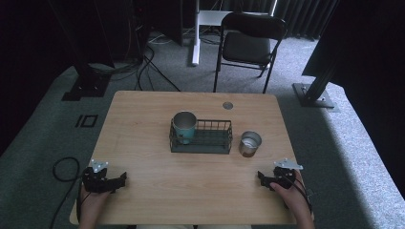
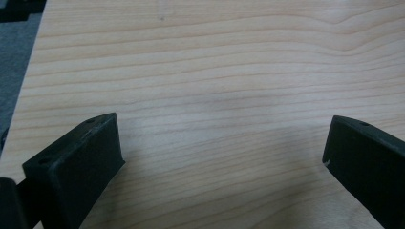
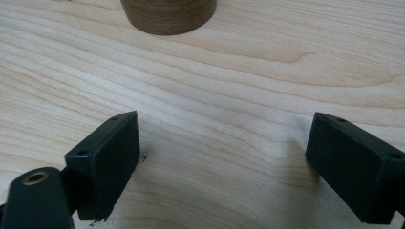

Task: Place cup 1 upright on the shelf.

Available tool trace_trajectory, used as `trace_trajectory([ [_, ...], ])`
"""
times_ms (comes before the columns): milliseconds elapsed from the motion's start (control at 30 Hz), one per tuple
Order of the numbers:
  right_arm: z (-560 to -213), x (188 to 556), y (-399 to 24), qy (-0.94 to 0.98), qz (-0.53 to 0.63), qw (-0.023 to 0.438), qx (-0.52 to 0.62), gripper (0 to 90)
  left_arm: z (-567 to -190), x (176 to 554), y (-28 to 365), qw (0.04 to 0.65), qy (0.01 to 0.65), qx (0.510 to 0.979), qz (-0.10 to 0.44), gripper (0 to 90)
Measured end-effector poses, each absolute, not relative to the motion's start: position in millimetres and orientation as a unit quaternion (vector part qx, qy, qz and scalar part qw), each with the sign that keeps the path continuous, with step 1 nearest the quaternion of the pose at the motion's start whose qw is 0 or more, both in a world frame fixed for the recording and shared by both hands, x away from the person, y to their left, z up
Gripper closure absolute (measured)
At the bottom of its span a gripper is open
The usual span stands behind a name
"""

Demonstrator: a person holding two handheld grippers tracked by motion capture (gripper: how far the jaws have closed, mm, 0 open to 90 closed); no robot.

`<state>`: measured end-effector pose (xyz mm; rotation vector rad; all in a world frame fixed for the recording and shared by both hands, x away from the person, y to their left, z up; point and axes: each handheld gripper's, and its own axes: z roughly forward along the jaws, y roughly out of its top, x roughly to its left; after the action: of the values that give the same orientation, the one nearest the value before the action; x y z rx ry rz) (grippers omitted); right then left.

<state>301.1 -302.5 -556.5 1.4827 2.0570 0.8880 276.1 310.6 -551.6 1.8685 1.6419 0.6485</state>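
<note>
A teal cup [image 1: 184,127] stands upright in the left end of a dark wire basket [image 1: 210,143] at the middle of the wooden table [image 1: 143,157]. Just right of the basket stands a silver metal cup [image 1: 250,143], whose base [image 3: 167,14] shows at the top of the right gripper view. My left gripper [image 1: 120,180] rests near the table's front left edge, open, with bare wood between its jaws [image 2: 222,143]. My right gripper [image 1: 261,177] rests near the front right, open and holding nothing [image 3: 222,143], a short way in front of the metal cup.
A round grommet [image 1: 228,105] sits in the table's far edge. Behind the table stands a black folding chair [image 1: 248,43] on grey carpet, with dark stand legs [image 1: 315,90] at both sides. A cable [image 1: 64,167] loops on the floor at the left.
</note>
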Motion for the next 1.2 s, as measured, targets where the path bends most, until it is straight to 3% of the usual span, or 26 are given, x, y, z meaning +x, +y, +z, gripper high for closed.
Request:
trace_trajectory([
  [1200,-556.3,301.1,-302.6,0.746,0.322,0.224,0.538,11.1,-554.5,278.3,309.8,0.271,0.626,0.687,0.251,0.3],
])
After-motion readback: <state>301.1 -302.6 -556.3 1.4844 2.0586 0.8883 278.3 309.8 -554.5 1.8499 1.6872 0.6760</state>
